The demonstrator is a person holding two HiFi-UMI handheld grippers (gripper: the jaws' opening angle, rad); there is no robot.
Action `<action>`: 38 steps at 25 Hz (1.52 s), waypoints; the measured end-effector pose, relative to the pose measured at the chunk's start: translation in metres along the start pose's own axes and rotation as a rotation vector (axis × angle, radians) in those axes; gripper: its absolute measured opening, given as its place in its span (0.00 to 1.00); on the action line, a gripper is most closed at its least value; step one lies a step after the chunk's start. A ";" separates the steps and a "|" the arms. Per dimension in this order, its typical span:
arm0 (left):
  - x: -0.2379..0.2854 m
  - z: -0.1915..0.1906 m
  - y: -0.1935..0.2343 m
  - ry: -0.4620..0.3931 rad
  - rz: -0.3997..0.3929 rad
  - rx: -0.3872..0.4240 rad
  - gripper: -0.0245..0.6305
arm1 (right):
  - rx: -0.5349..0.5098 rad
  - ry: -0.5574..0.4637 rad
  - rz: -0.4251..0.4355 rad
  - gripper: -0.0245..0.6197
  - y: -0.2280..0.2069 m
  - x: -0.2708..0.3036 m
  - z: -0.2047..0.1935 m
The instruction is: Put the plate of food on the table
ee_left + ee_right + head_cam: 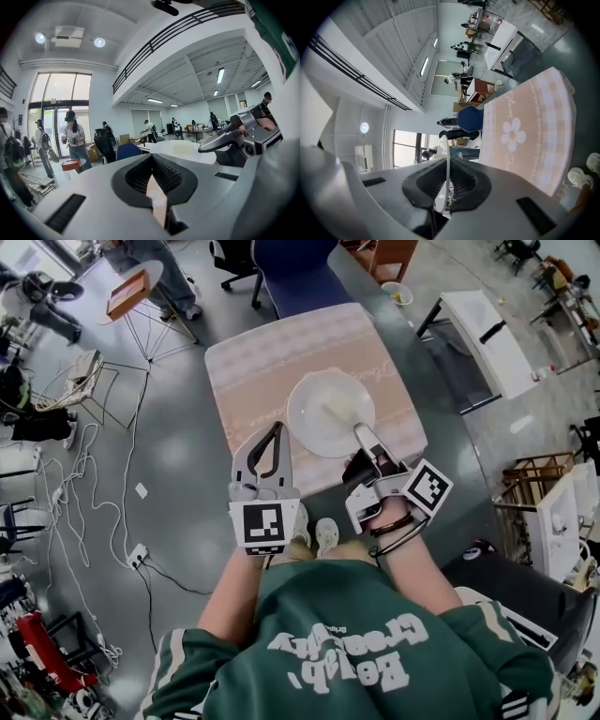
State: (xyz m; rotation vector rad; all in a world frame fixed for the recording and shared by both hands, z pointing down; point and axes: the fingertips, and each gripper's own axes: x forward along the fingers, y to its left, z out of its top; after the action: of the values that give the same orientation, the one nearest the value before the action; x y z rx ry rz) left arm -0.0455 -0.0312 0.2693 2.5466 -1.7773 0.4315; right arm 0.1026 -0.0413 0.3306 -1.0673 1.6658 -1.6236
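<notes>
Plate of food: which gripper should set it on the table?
Right. The right gripper is shut on the rim of the round white plate over the pink-clothed table; the left gripper is shut, empty.

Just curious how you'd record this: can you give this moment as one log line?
right gripper: jaws shut on plate rim | left gripper: shut, empty | plate over table, touchdown unclear

White lettering on green sweatshirt (pixel 347 615), cursive on tablecloth (pixel 253 381), both illegible
</notes>
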 end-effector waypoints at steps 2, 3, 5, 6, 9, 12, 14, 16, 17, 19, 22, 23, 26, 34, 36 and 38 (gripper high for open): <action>0.003 -0.001 0.004 0.004 -0.014 0.002 0.05 | 0.004 -0.008 -0.001 0.08 0.002 0.005 -0.003; 0.004 -0.001 0.006 0.005 -0.021 0.007 0.05 | 0.007 -0.011 0.000 0.08 0.004 0.007 -0.004; 0.007 -0.001 0.008 0.005 -0.033 0.024 0.05 | 0.012 -0.013 0.007 0.08 0.006 0.012 -0.007; 0.008 -0.001 0.008 0.004 -0.036 0.032 0.05 | 0.013 -0.015 0.011 0.08 0.006 0.013 -0.009; 0.008 -0.005 0.014 0.003 -0.040 0.036 0.05 | 0.010 -0.021 0.012 0.08 0.006 0.017 -0.013; 0.011 -0.008 0.028 0.004 -0.040 0.026 0.05 | 0.006 -0.028 -0.002 0.08 0.006 0.026 -0.018; 0.012 -0.012 0.034 0.012 -0.040 0.015 0.05 | 0.015 -0.029 -0.006 0.08 0.006 0.030 -0.022; 0.012 -0.015 0.034 0.017 -0.035 0.006 0.05 | 0.012 -0.032 -0.009 0.07 0.004 0.028 -0.021; 0.012 -0.016 0.033 0.014 -0.029 0.005 0.05 | 0.003 -0.034 -0.012 0.07 0.004 0.027 -0.020; 0.011 -0.017 0.039 0.007 -0.014 0.011 0.05 | -0.013 -0.039 -0.019 0.07 0.003 0.029 -0.021; 0.014 -0.021 0.060 0.004 -0.020 0.009 0.05 | -0.021 -0.053 -0.033 0.07 0.005 0.046 -0.029; 0.015 -0.023 0.065 0.002 -0.027 0.011 0.05 | -0.023 -0.058 -0.035 0.07 0.006 0.051 -0.032; 0.019 -0.025 0.073 -0.005 -0.041 0.015 0.05 | -0.023 -0.068 -0.034 0.07 0.005 0.061 -0.035; 0.028 -0.030 0.078 0.007 -0.049 -0.004 0.05 | -0.017 -0.078 -0.042 0.07 0.004 0.069 -0.035; 0.031 -0.032 0.079 0.014 -0.051 -0.007 0.05 | -0.019 -0.078 -0.040 0.07 0.003 0.071 -0.033; 0.035 -0.033 0.079 0.019 -0.050 -0.005 0.05 | -0.016 -0.076 -0.040 0.07 0.002 0.074 -0.031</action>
State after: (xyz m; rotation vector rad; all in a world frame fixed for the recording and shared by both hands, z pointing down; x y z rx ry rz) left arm -0.1148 -0.0864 0.2971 2.5685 -1.7024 0.4471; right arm 0.0374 -0.0879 0.3410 -1.1621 1.6204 -1.5773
